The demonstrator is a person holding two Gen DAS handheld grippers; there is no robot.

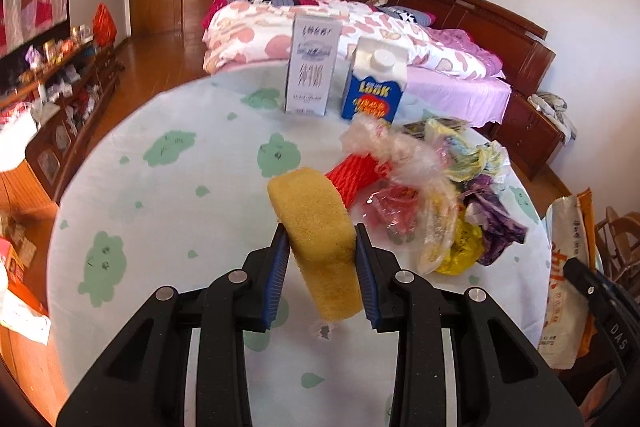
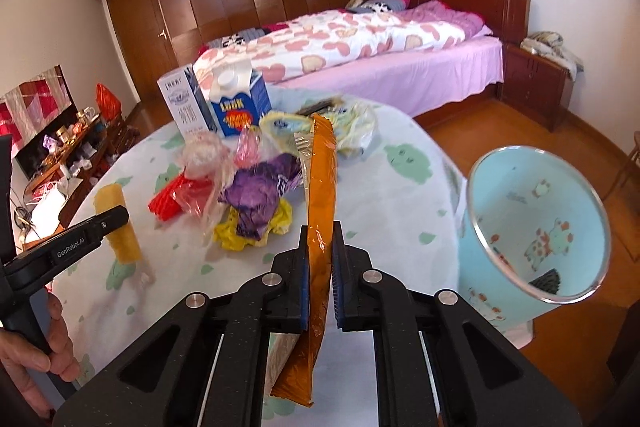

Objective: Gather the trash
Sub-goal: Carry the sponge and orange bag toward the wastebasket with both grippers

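My left gripper (image 1: 322, 239) is shut on a yellow sponge (image 1: 320, 231), held just above the round table (image 1: 160, 195); the sponge (image 2: 118, 227) also shows beside the left gripper (image 2: 116, 217) in the right wrist view. My right gripper (image 2: 320, 239) is shut on an orange snack wrapper (image 2: 322, 187) standing on edge between the pads; that wrapper (image 1: 568, 267) appears at the right edge of the left wrist view. A trash pile lies ahead: red foam net (image 1: 354, 179), clear plastic bag (image 1: 404, 151), purple wrapper (image 2: 256, 197), yellow bag (image 2: 248, 233). A light blue bin (image 2: 536, 227) stands right of the table.
A white carton (image 1: 312, 63) and a blue milk carton (image 1: 374, 85) stand upright at the table's far edge. A bed (image 2: 360, 55) lies beyond, a wardrobe behind it, and a cluttered cabinet (image 1: 60, 87) on the left. A hand (image 2: 36, 347) grips the left tool.
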